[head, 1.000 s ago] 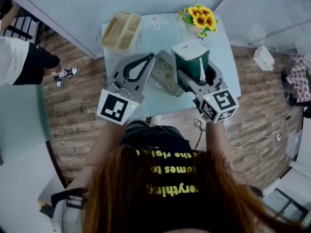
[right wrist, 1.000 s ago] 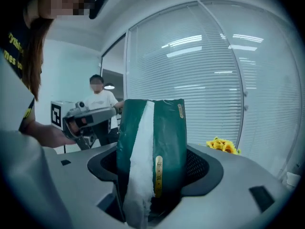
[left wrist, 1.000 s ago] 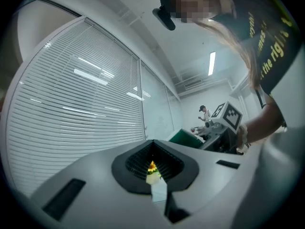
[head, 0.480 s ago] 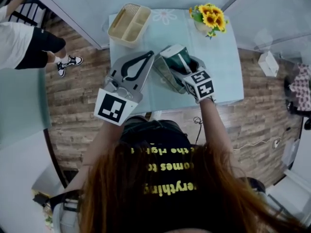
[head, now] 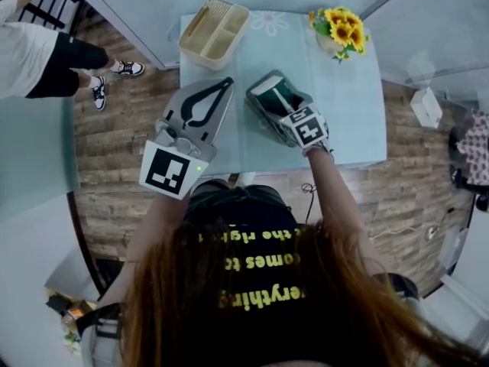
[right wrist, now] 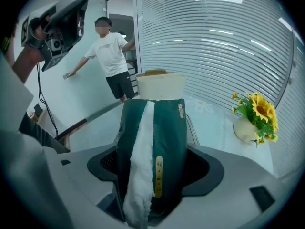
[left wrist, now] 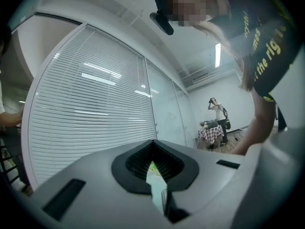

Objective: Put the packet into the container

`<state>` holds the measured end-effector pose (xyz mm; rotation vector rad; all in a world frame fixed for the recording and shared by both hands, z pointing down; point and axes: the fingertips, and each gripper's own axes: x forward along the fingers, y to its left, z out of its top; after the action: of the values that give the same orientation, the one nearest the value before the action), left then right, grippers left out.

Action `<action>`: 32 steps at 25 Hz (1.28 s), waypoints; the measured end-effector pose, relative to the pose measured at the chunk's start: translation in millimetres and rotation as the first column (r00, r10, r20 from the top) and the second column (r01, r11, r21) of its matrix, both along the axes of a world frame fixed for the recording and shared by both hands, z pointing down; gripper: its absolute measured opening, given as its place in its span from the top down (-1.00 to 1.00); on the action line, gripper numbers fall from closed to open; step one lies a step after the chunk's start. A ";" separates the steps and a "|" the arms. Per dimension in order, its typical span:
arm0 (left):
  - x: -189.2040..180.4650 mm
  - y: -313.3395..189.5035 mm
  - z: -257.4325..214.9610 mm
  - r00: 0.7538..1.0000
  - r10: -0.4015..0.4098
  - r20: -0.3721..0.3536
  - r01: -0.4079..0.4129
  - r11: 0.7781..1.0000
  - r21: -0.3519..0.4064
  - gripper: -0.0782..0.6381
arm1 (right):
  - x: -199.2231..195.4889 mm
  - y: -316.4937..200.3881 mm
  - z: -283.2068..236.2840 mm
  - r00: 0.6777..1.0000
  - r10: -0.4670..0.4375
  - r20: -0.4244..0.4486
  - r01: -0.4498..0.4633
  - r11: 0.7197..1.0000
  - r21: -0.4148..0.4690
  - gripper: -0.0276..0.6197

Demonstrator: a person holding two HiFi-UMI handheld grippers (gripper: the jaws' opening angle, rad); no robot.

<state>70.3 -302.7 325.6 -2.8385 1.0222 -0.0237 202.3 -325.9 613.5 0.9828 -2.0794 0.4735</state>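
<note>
A green packet (head: 271, 94) with a white strip is gripped between the jaws of the right gripper (head: 278, 107), low over the middle of the pale table (head: 340, 105). The packet's long axis runs out along the jaws, slanting towards the far left.

Only in the right gripper view is a thin clear rim (right wrist: 193, 128), probably the container, seen just past the packet. In the head view it is covered, so the remaining drop cannot be judged.

A beige tray (head: 210, 33) is set at the far-left corner. The left gripper (head: 228, 82) is held just left of the packet, its jaws closed on nothing.
</note>
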 end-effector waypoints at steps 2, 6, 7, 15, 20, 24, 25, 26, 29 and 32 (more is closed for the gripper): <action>-3.1 -0.3 0.0 1.000 -0.003 0.001 0.003 1.000 0.001 0.78 | 0.3 0.0 6.9 0.999 -0.009 -0.037 0.009 1.000 -0.015 -0.18; -6.6 -1.1 0.9 1.000 -0.008 -0.001 0.008 1.000 -0.003 0.78 | 0.9 0.2 17.3 0.996 -0.033 -0.086 0.029 0.999 -0.042 -0.18; -6.6 -1.5 1.5 1.000 -0.010 -0.002 0.010 1.000 -0.005 0.78 | 0.6 0.2 19.5 0.995 -0.042 -0.089 0.038 0.998 -0.047 -0.18; -6.4 -3.3 3.2 1.000 -0.016 0.000 0.016 1.000 -0.008 0.78 | 0.4 4.0 28.5 0.996 -0.042 -0.084 0.032 0.993 -0.111 -0.20; -6.2 -3.4 3.1 1.000 -0.016 -0.003 0.016 1.000 -0.013 0.78 | 3.9 8.8 32.2 0.998 -0.025 -0.060 0.016 0.991 -0.130 -0.21; -5.4 -2.9 4.2 1.000 -0.012 0.000 0.012 1.000 -0.014 0.78 | 7.3 11.4 28.7 0.999 -0.001 -0.047 -0.006 0.991 -0.135 -0.24; -5.3 -2.8 4.2 1.000 -0.012 -0.001 0.012 1.000 -0.015 0.78 | 7.2 11.3 26.8 0.999 0.003 -0.038 -0.008 0.991 -0.132 -0.25; -5.2 -2.8 4.1 1.000 -0.013 -0.003 0.012 1.000 -0.016 0.78 | 6.8 11.4 25.1 1.000 0.004 -0.030 -0.008 0.991 -0.130 -0.25; -4.7 -2.8 3.2 1.000 -0.012 -0.007 0.012 1.000 -0.013 0.78 | 7.4 12.9 22.1 1.000 0.004 -0.021 -0.007 0.991 -0.131 -0.26; -3.5 -1.4 2.2 1.000 -0.007 -0.012 0.006 1.000 -0.011 0.78 | 7.4 12.6 14.7 1.000 0.001 -0.011 -0.003 0.993 -0.115 -0.31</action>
<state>66.8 -304.1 327.8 -2.8485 1.0367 -0.0129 209.7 -313.2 628.2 0.9178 -2.0176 0.5812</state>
